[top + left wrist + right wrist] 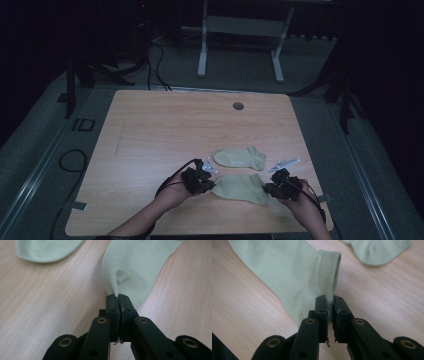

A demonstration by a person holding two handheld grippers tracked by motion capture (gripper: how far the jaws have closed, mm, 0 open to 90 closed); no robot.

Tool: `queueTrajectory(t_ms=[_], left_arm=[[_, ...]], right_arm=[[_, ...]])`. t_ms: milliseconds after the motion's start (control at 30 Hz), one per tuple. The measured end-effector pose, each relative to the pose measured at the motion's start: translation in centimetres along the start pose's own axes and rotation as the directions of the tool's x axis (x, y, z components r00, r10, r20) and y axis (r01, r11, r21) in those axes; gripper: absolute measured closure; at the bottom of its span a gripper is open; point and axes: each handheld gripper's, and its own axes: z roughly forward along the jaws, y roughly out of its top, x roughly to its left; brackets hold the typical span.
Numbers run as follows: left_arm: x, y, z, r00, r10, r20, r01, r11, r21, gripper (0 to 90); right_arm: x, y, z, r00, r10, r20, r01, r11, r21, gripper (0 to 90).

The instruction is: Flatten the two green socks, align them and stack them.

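both tongs pinch the near sock (239,188): left gripper (206,184) on its toe, right gripper (272,189) on its cuff. second sock (240,157) lies just beyond them. next is likely an even lift, both ends together.

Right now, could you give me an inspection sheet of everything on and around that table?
Surface: wooden table, small round hole near its far edge.
Job's things: near sock flat, pinched at both ends; far sock lying free.
Clutter: nothing seen.
Grippers: left gripper shut on the toe; right gripper shut on the ribbed cuff.
Cables: black cable trailing from the left gripper; more on the floor.
Surroundings: dark room, white frame beyond.
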Motion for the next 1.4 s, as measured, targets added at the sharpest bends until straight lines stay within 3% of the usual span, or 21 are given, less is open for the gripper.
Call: queueTrajectory(t_ms=[233,767,933,1067,1267,1400], left_arm=[[1.4,1.6,-1.5,0.9996,-0.011,-0.025,0.011,0.9997,-0.022,87.4],[5.0,5.1,-1.5,0.9948,-0.03,-0.098,0.029,0.9995,-0.011,87.5],[6.2,5.8,-0.5,0.9924,-0.047,-0.114,0.048,0.9988,0.009,87.5],[7.1,6.0,0.6,0.9927,-0.062,-0.103,0.065,0.9974,0.031,87.5],[7.6,5.8,2.6,0.9914,-0.057,-0.117,0.066,0.995,0.074,87.5],[7.9,5.6,3.6,0.9916,-0.075,-0.106,0.084,0.9932,0.081,87.4]], right_arm=[[-0.7,1.8,-1.3,0.9999,0.001,0.012,0.0,0.999,-0.044,83.2],[-4.7,7.5,-1.9,0.9979,0.048,0.043,-0.046,0.998,-0.047,83.1],[-6.0,8.6,-0.8,0.9964,0.068,0.049,-0.068,0.998,-0.015,83.1],[-7.0,9.1,0.5,0.9943,0.097,0.044,-0.098,0.995,0.013,83.1],[-8.1,9.1,2.7,0.9904,0.13,0.048,-0.132,0.989,0.06,82.9],[-8.7,8.9,3.8,0.988,0.147,0.047,-0.15,0.986,0.073,82.8]])
